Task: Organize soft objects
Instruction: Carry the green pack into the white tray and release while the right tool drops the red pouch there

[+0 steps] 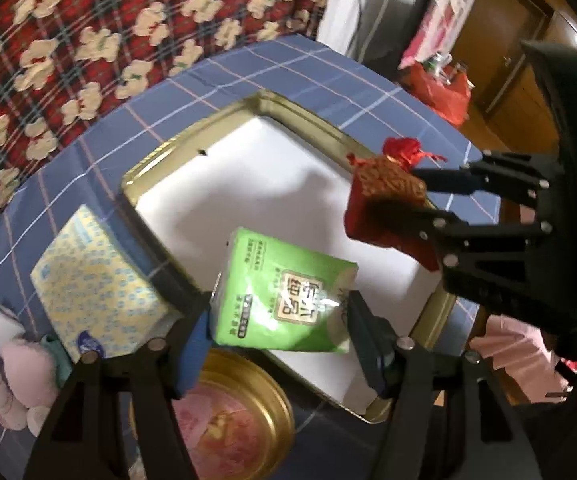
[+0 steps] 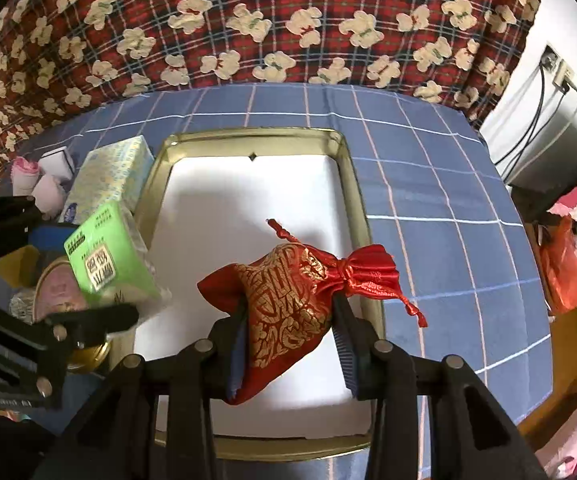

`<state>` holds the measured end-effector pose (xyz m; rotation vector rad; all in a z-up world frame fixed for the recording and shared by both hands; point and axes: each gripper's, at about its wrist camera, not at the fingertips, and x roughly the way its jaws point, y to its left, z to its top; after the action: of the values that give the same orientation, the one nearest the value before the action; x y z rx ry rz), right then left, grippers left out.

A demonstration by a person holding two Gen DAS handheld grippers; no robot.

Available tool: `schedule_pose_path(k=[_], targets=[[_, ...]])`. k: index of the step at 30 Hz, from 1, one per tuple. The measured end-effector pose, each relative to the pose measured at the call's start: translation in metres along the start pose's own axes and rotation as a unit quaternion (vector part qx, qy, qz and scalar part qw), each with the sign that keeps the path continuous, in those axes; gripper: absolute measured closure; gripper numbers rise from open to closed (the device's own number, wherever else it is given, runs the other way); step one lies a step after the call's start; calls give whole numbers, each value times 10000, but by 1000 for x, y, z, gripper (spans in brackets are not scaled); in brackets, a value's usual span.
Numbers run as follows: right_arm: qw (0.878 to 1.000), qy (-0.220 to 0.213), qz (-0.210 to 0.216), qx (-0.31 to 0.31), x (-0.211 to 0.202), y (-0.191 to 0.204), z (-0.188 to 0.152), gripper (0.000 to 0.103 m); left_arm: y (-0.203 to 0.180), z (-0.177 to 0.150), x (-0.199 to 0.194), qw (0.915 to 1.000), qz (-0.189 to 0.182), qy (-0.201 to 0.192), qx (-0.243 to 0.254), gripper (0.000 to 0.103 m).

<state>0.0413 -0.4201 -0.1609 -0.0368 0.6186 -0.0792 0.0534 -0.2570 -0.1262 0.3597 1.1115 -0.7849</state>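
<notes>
We find both tools loaded and carried over the gold-rimmed tray (image 2: pixel 358 200) with its white lining.

The left gripper (image 1: pixel 280 316) is clamped on a green tissue pack (image 1: pixel 284 292), held across its width between the blue pads; the pack hangs ahead of the fingers, above the tray's near edge. The right gripper (image 2: pixel 288 344) is clamped on a red drawstring pouch (image 2: pixel 288 300) with gold embroidery. Its body is pinched between the pads, and its tied neck and cords trail off to the tool's right, above the tray's right rim.

Beside the left tool, outside the tray, sit a blue-and-yellow tissue box (image 1: pixel 100 280) and a round gold tin (image 1: pixel 240 412); neither is being handled.

Risks, in our judgement:
- The pouch is slack cloth gripped low on its body. It could slide through the pads or drop lopsided, so that its neck lands on the rim rather than inside.
- The tissue pack's film is glossy, so a tilt of the tool could let it slip out early, onto the round gold tin below.
- The two tools are near each other over one tray; if both come down together, fingers may clash or one item may land on the other.
</notes>
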Motion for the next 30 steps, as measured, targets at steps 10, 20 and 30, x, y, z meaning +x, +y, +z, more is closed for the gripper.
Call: schedule_pose_path(k=[10, 20, 30], targets=[[9998, 174, -98, 94, 3, -8, -8, 62, -16, -3, 11, 9993, -249, 179, 236, 39], [9994, 297, -113, 146, 5, -10, -15, 57, -25, -5, 21, 9984, -251, 339, 363, 37], [9991, 190, -244, 303, 1, -15, -12, 37, -28, -5, 13, 9986, 0, 234, 469, 36]])
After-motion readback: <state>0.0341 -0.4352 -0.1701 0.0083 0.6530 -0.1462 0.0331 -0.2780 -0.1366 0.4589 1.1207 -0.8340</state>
